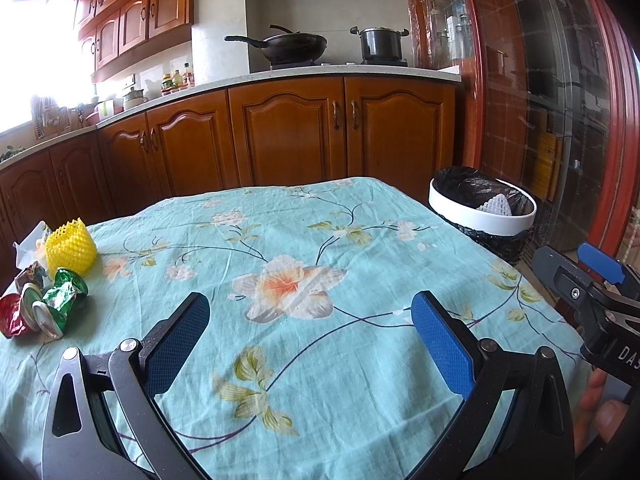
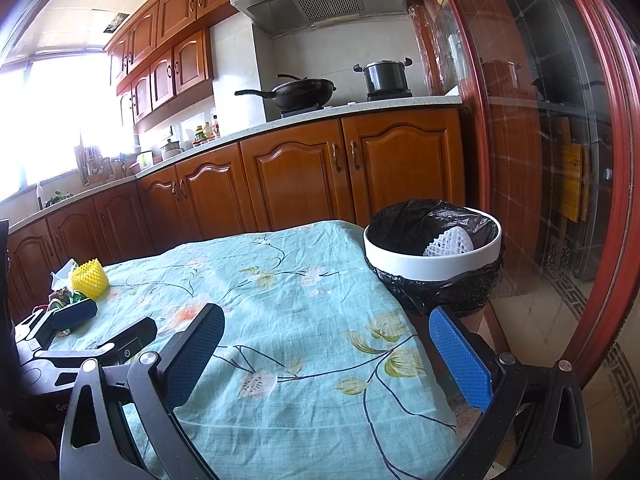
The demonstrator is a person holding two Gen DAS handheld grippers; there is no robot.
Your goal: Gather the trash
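A pile of trash lies at the table's left edge: a yellow foam fruit net (image 1: pixel 71 249), a green foil wrapper (image 1: pixel 66 292), a red wrapper (image 1: pixel 12 316) and crumpled white paper (image 1: pixel 28 248). The yellow net also shows in the right wrist view (image 2: pixel 89 278). My left gripper (image 1: pixel 310 334) is open and empty above the floral tablecloth (image 1: pixel 320 240), right of the pile. My right gripper (image 2: pixel 328 344) is open and empty near the table's right edge. A white-rimmed bin with a black bag (image 2: pixel 434 258) stands beyond the table's right corner, holding a white foam net (image 2: pixel 450 242).
The bin also shows in the left wrist view (image 1: pixel 482 212). Wooden kitchen cabinets (image 1: pixel 288 136) run behind the table, with a wok (image 1: pixel 294 46) and a pot (image 1: pixel 380 42) on the stove. A red-framed glass door (image 2: pixel 560 140) stands at the right.
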